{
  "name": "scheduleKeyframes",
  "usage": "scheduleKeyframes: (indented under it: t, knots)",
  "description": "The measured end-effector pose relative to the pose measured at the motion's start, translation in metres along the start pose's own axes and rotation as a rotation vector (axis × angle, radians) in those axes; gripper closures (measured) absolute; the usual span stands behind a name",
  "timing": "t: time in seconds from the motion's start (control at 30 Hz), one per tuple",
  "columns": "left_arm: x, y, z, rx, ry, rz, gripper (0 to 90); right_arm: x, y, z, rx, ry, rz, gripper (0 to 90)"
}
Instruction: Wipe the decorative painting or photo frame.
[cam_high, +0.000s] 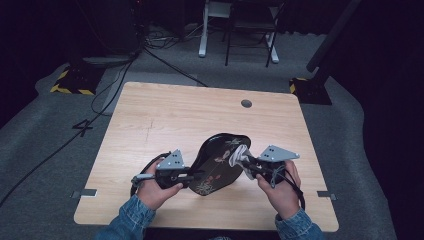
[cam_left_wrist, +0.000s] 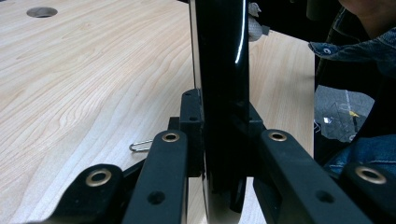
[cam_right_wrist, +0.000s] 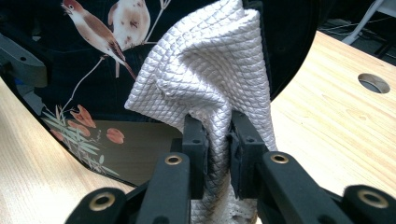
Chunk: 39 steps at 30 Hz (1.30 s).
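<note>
A glossy black tray (cam_high: 217, 162) painted with birds and flowers is lifted and tilted over the wooden table (cam_high: 150, 120). My left gripper (cam_high: 192, 177) is shut on its near-left edge; in the left gripper view the tray's rim (cam_left_wrist: 219, 84) stands edge-on between the pads. My right gripper (cam_high: 246, 162) is shut on a white quilted cloth (cam_high: 238, 155). In the right gripper view the cloth (cam_right_wrist: 210, 79) bunches up from the jaws and rests against the tray's painted face (cam_right_wrist: 93, 70).
A round cable hole (cam_high: 246, 103) sits near the table's far edge. A small metal clip (cam_left_wrist: 140, 146) lies on the wood by the left gripper. Chair and desk legs (cam_high: 240, 35), cables and stand bases are on the floor beyond the table.
</note>
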<state>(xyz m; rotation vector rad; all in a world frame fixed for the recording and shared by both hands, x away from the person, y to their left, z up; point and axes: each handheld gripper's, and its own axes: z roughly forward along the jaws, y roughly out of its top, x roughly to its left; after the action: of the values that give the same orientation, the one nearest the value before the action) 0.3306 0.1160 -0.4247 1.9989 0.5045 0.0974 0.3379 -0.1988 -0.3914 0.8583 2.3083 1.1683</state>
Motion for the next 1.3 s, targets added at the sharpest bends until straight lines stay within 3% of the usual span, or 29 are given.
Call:
scheduleKeyframes:
  t: [0.13, 0.73, 1.3]
  knots:
    - [0.000, 0.000, 0.000, 0.004, 0.002, -0.001, 78.9, 0.005, 0.004, 0.000, 0.010, -0.021, -0.029, 79.2]
    - [-0.002, 0.002, 0.001, 0.018, 0.023, 0.004, 78.9, 0.034, 0.031, 0.003, -0.061, 0.060, -0.090, 79.1]
    - [0.000, 0.003, 0.003, 0.010, 0.002, 0.001, 79.2, 0.057, 0.045, 0.004, -0.107, 0.120, -0.153, 78.9]
